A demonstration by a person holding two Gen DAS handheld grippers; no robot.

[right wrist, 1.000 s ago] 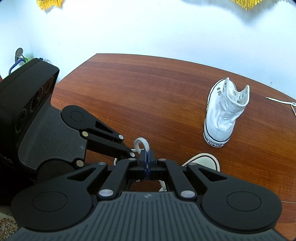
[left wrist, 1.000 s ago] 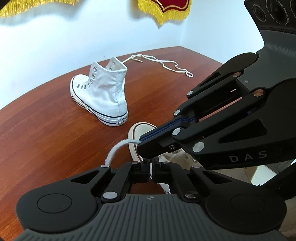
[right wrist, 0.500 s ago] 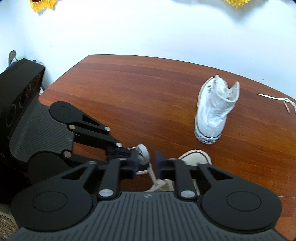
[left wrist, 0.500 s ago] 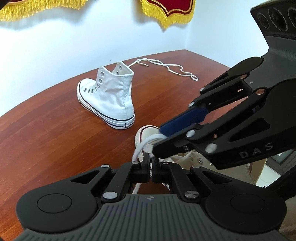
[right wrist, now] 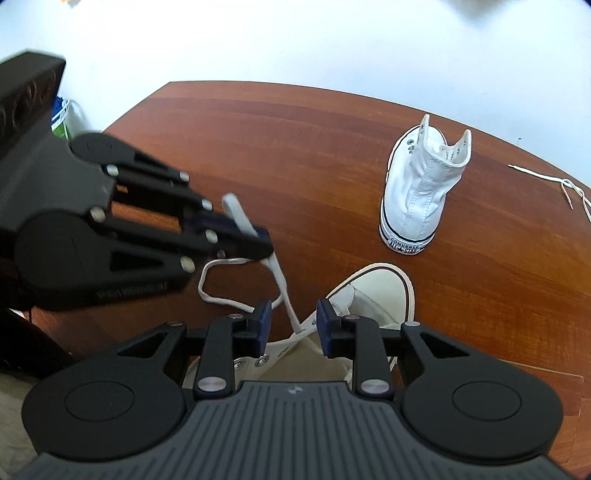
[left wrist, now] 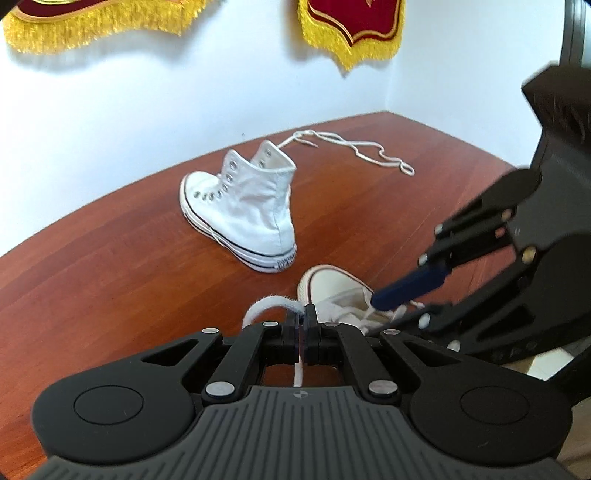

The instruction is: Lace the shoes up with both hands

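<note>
Left wrist view: the left hand-held gripper (left wrist: 303, 319) is pinching the lace (left wrist: 263, 305), looped just ahead of its tips. Right wrist view: the right hand-held gripper (right wrist: 291, 321) has just let go, jaws spread, lace running untouched between them up from the cream shoe (right wrist: 376, 291). Handover done; the left pulls next, I'd say.

A reddish-brown wooden surface (left wrist: 110, 266) with a rounded edge stands in a corner of plain white walls (left wrist: 147, 110). Two dark red pennants (left wrist: 351, 18) with gold fringe hang above it — the light is even and soft.
</note>
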